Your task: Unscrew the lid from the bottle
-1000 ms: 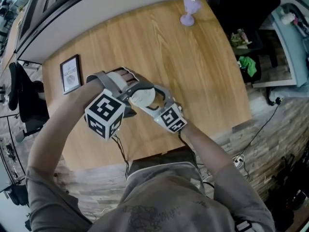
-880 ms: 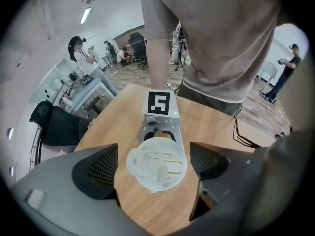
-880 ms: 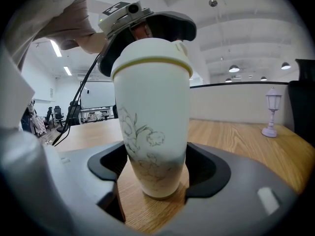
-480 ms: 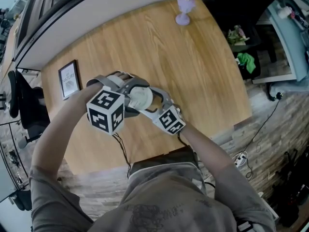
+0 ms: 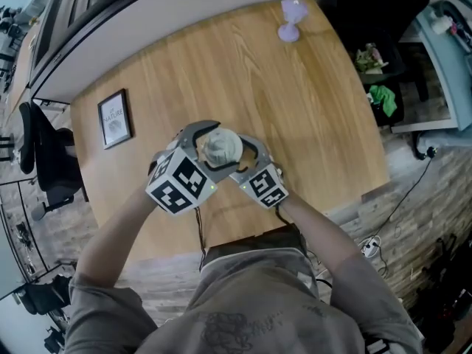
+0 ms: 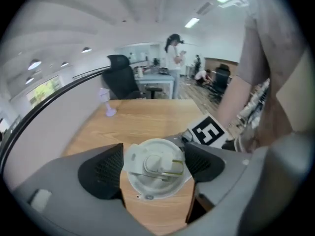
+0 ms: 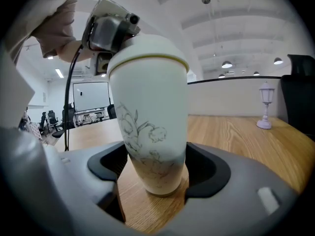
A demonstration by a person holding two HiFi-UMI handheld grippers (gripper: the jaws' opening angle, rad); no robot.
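A pale bottle (image 7: 150, 112) with a line drawing of flowers stands upright on the wooden table (image 5: 310, 109). My right gripper (image 7: 156, 168) is shut on its lower body, with a pad pressing each side. The round white lid (image 6: 156, 168) sits on top of the bottle, seen from above in the left gripper view. My left gripper (image 6: 155, 166) comes down steeply over it. Its jaws have just been closing with the lid between them, and both pads (image 6: 106, 171) now touch its rim. In the head view both grippers meet at the lid (image 5: 221, 146) near the table's front.
A framed picture (image 5: 114, 118) lies at the table's left. A small lilac lamp (image 5: 290, 19) stands at the far edge. A black office chair (image 5: 44, 153) is off the left side. Cables hang from the grippers toward the person's body.
My left gripper has rolled and shifted right and down, so its marker cube swung round and its jaws now sit around the lid. The right gripper and bottle have stayed put.
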